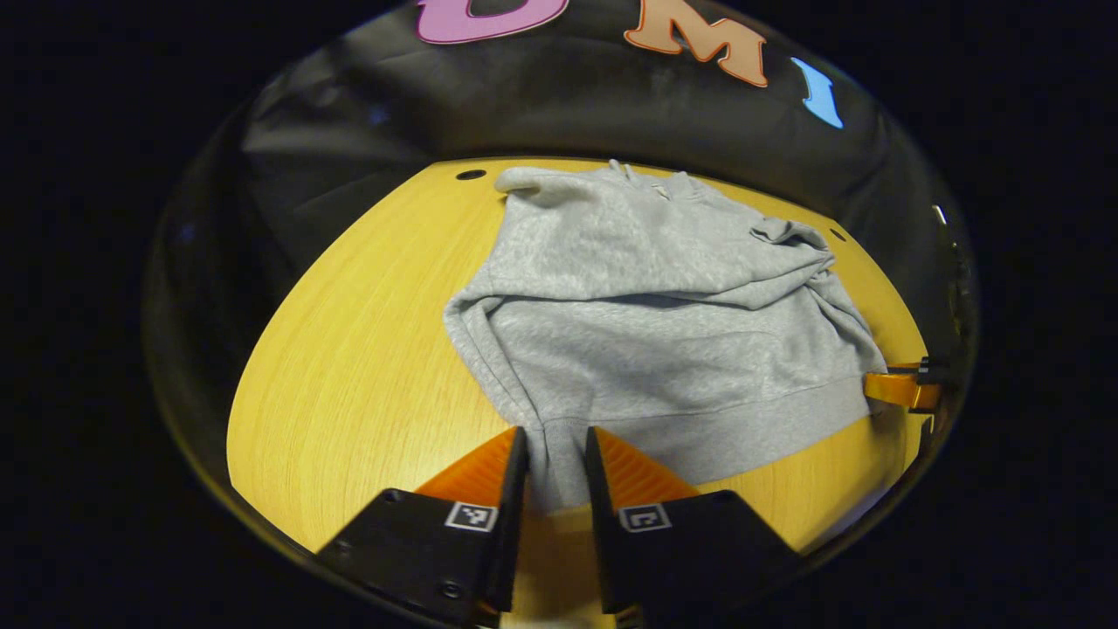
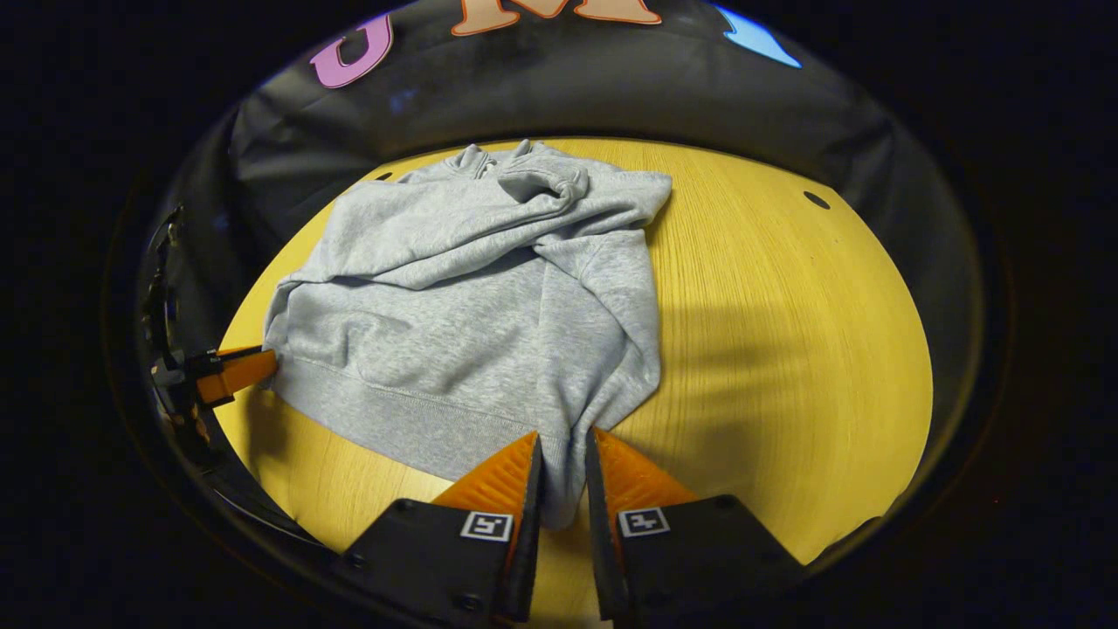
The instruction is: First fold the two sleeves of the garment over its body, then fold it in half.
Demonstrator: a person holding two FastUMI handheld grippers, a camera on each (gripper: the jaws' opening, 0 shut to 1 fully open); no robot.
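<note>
We're pinching the sweatshirt (image 1: 664, 349) hem corners on the table (image 1: 367, 367): left gripper (image 1: 556, 454) and right gripper (image 2: 563, 459) both clamping fabric.

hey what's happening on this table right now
A person is folding a grey sweatshirt on a yellow wooden table with two handheld grippers. Both sleeves already lie across the body. The left gripper is shut on one near corner of the hem, and the right gripper is shut on the other near corner. That looks like the setup for folding it in half.
</note>
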